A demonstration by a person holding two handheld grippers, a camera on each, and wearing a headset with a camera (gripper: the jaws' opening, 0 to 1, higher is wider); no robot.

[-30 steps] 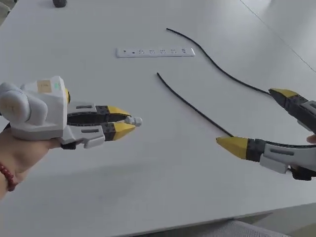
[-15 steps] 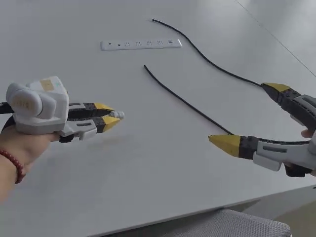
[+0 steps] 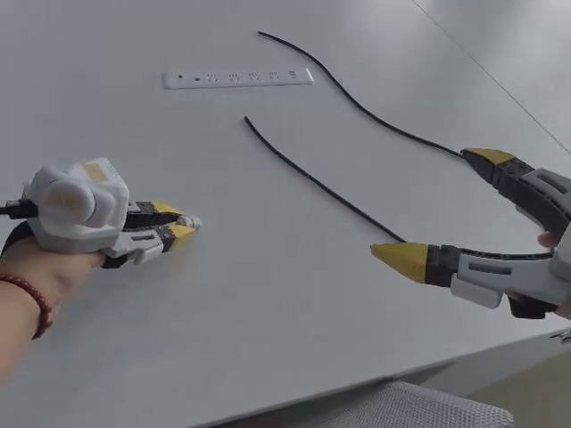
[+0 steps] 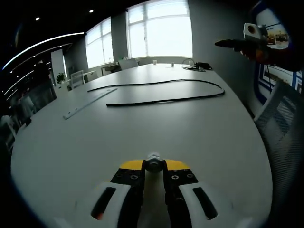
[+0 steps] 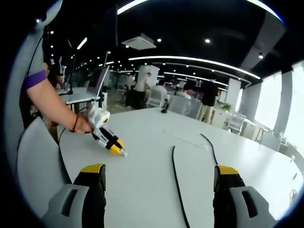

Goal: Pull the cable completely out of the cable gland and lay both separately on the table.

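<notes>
My left gripper (image 3: 177, 228) is shut on a small pale cable gland (image 3: 192, 221) that pokes out past its yellow tips, low over the white table (image 3: 268, 294) at the left. The left gripper view has the gland (image 4: 153, 161) pinched between the jaws. The black cable (image 3: 312, 178) lies loose on the table in a long loop, free of the gland. My right gripper (image 3: 442, 207) is wide open at the right, straddling the cable's bend with nothing held. In the right gripper view the cable (image 5: 176, 175) runs between its jaws, with the left gripper (image 5: 114, 142) beyond.
A white power strip (image 3: 236, 78) lies flat at the far side of the table, past the cable ends. The table's near edge runs along the bottom of the head view, with a grey chair (image 3: 419, 406) below it. People and desks stand in the background.
My left gripper has dropped down and to the left toward the table with the gland still in it. The right gripper stays wide open in about the same place.
</notes>
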